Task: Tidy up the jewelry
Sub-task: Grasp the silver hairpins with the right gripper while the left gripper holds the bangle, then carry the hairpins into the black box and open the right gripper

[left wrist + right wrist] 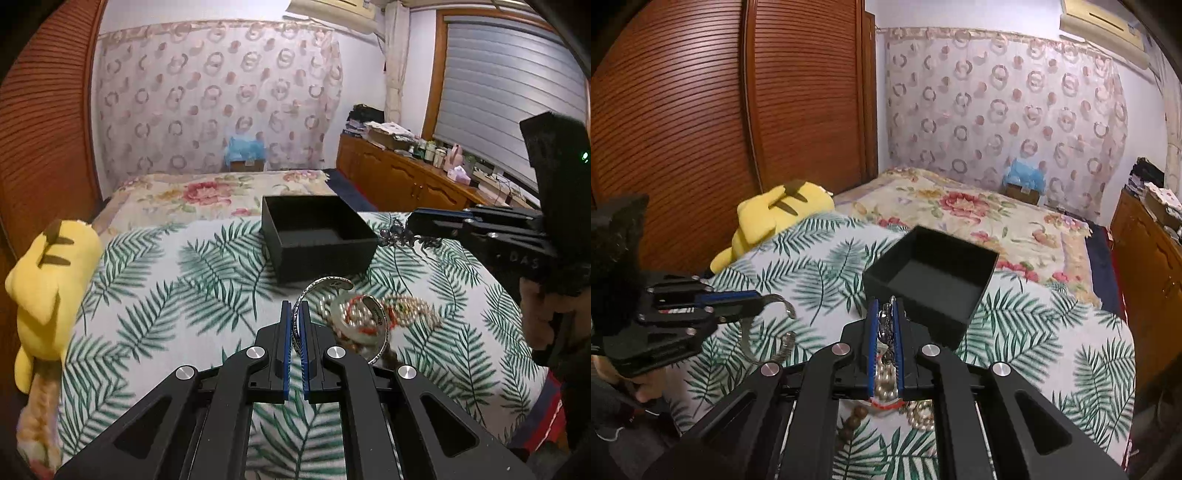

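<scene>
Nearest, the left hand-held gripper [295,325] is clenched on a stiff, slippery silver bangle [321,291], best pinched across its band. The right hand-held gripper [885,321] clamps a limp, tangly bead necklace [885,384]. Beyond on the bed [155,266] sits the open black box [317,236].

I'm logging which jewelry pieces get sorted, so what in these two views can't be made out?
- Left wrist view: the pile of pearls and red cord is motion-blurred; separate pieces cannot be counted.
- Left wrist view: the dark piece held by the right tool is too small to identify.
- Right wrist view: the right tool's fingers hide most of the chain and pearls.
- Both views: the near inside of the black box is hidden by its wall.
</scene>
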